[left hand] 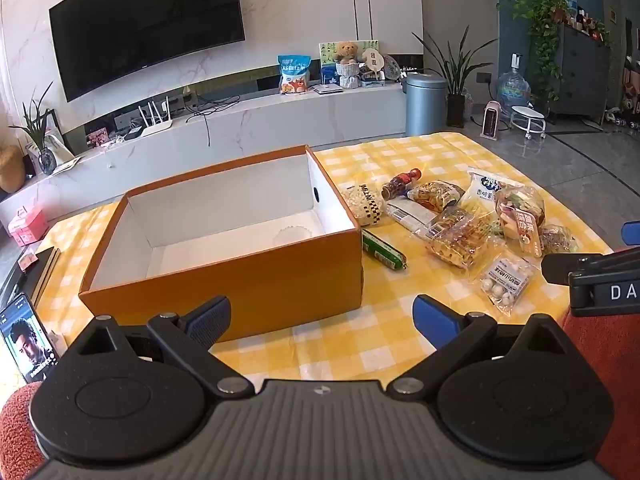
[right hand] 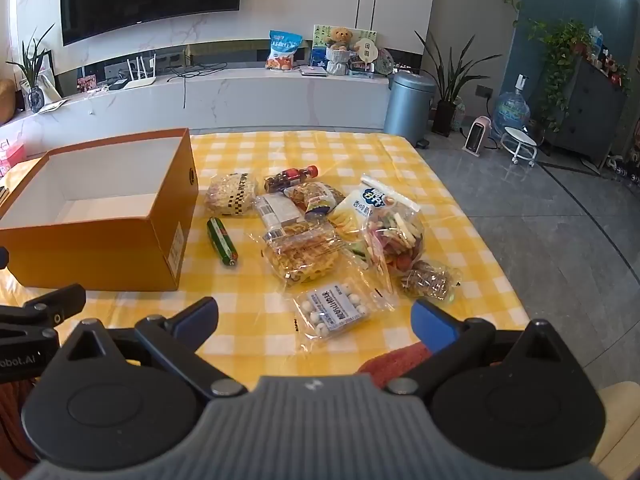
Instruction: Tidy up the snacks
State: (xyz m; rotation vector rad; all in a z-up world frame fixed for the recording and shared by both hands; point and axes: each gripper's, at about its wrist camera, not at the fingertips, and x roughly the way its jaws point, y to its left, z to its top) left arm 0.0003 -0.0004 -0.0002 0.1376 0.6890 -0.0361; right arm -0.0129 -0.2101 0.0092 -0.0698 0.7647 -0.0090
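I hold both grippers, left gripper [left hand: 320,320] and right gripper [right hand: 314,322], spread and empty; one orange box [right hand: 120,248] at 10 o'clock, one green sausage [right hand: 222,241] beside it.

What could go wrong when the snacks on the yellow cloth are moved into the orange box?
1. The snack bags overlap in one pile, so the right gripper, jaws open, may pinch two packets, perhaps the bag of white balls with the noodle snack bag.
2. The green sausage is round and may roll away.
3. The orange box looks light, so a bump may shift it.

Open left tool [left hand: 320,322], orange box [left hand: 224,276], snack packets [left hand: 460,220] beside it
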